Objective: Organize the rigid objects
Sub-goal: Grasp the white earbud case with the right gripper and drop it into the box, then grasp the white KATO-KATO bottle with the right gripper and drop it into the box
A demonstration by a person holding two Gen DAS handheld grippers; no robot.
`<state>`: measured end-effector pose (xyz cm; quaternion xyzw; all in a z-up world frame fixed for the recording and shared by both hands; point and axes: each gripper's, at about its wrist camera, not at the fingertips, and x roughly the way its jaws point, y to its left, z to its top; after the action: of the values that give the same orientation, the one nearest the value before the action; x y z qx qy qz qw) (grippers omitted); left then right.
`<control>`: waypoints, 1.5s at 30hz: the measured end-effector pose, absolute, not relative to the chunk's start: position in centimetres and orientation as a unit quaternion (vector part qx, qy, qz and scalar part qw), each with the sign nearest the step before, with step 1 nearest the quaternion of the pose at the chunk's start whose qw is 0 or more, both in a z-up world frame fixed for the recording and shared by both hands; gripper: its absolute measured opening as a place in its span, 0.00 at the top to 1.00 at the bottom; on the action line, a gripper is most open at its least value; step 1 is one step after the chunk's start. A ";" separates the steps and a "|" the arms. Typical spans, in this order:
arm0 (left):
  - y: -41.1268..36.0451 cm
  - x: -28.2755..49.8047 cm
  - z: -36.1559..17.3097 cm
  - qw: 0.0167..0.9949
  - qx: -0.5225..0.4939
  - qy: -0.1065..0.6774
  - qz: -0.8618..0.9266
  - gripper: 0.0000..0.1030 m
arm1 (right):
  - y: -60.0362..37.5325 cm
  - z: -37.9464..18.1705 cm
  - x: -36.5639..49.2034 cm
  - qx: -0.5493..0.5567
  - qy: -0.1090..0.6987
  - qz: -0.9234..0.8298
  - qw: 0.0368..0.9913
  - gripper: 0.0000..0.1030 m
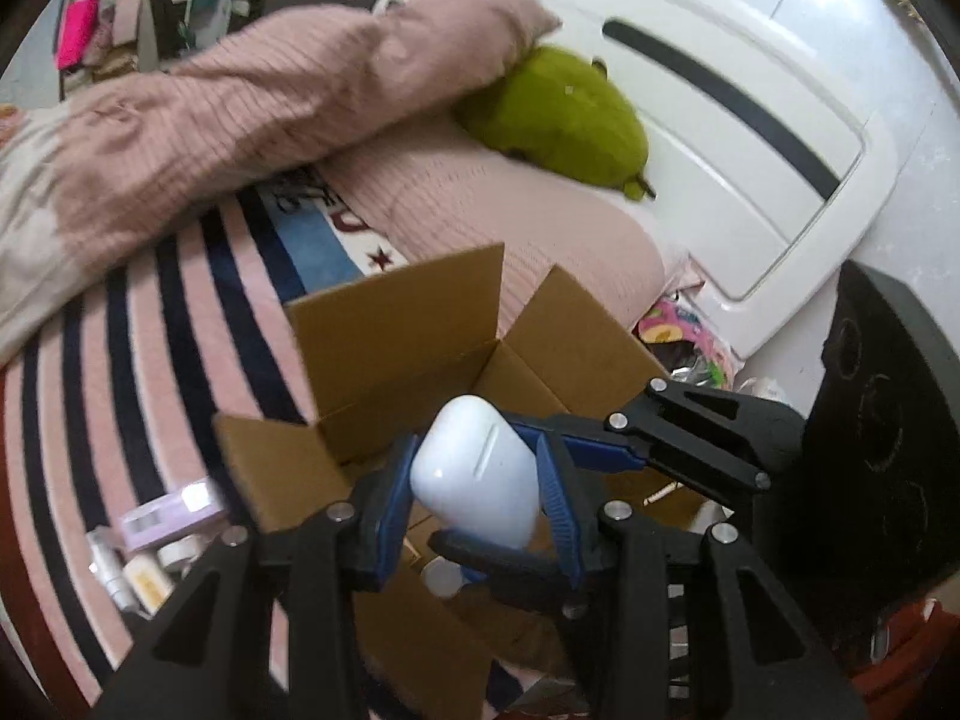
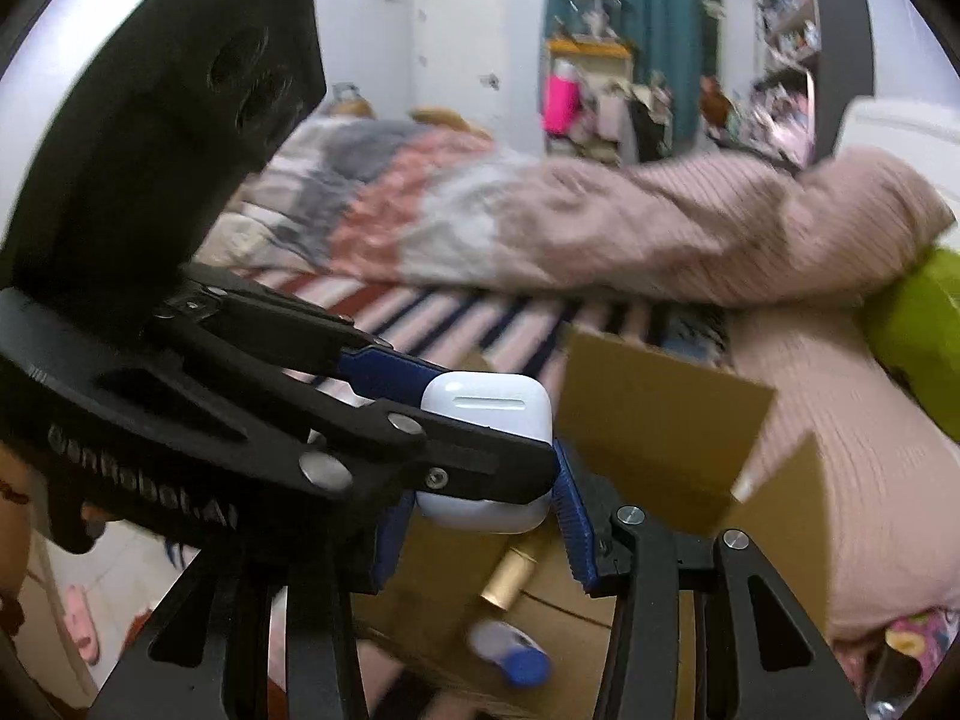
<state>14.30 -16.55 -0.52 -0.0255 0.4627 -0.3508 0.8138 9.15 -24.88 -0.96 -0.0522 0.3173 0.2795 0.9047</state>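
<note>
Your left fingers (image 1: 555,498) are squeezed onto the white case (image 1: 480,462), one on each side. Your right fingers (image 2: 573,516) grip the same case too, crossing the left ones from the right. Both pairs stand only part way open, just as wide as the case. The case hangs over the open brown box (image 1: 396,324) on the striped bed (image 1: 150,330). A gold tube (image 2: 510,579) lies in the box.

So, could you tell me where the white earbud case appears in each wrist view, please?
Left wrist: white earbud case sits low centre, between the blue pads of the left gripper.
Right wrist: low, left of centre, crossed by the left gripper's black finger.
Shared landmark: the open cardboard box just behind it.
</note>
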 end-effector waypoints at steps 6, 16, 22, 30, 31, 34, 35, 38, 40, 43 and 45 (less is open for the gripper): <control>-17.6 14.9 -1.3 0.809 -0.018 0.479 -0.340 0.61 | -26.6 -2.5 10.8 -0.044 0.385 0.273 0.881 0.62; -9.1 12.3 2.1 0.857 -0.023 0.435 -0.277 0.39 | -23.8 -0.4 8.6 -0.044 0.354 0.306 0.883 0.42; 0.1 9.6 2.1 0.887 -0.029 0.418 -0.193 0.29 | -16.7 1.5 5.7 -0.067 0.310 0.384 0.867 0.42; 9.2 7.1 -3.5 0.896 -0.041 0.424 -0.125 0.28 | -6.7 -3.4 5.4 -0.086 0.361 0.426 0.825 0.42; 9.8 6.9 -4.3 0.895 -0.044 0.426 -0.125 0.28 | -5.8 -4.8 5.8 -0.081 0.377 0.420 0.822 0.42; 10.9 6.7 -6.4 0.893 -0.054 0.429 -0.122 0.28 | -4.5 -8.8 7.8 -0.069 0.419 0.379 0.823 0.42; 11.4 6.7 -7.0 0.894 -0.059 0.428 -0.116 0.28 | -4.3 -9.8 8.5 -0.068 0.427 0.365 0.825 0.42; 12.1 6.3 -8.5 0.896 -0.072 0.426 -0.103 0.28 | -3.9 -12.4 10.6 -0.085 0.435 0.311 0.841 0.42; 12.4 6.1 -9.3 0.896 -0.080 0.424 -0.102 0.28 | -3.6 -13.4 11.8 -0.084 0.440 0.297 0.843 0.43; 12.2 5.8 -9.5 0.896 -0.086 0.423 -0.102 0.28 | -3.5 -13.7 11.8 -0.096 0.427 0.281 0.854 0.65; 11.9 5.6 -9.4 0.897 -0.088 0.421 -0.104 0.28 | -3.6 -13.6 12.2 -0.099 0.427 0.275 0.855 0.67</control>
<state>5.65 11.93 -9.40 -0.0885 0.4208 -0.1043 0.8968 12.16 -3.63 -13.59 -0.0991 0.4274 0.2754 0.8554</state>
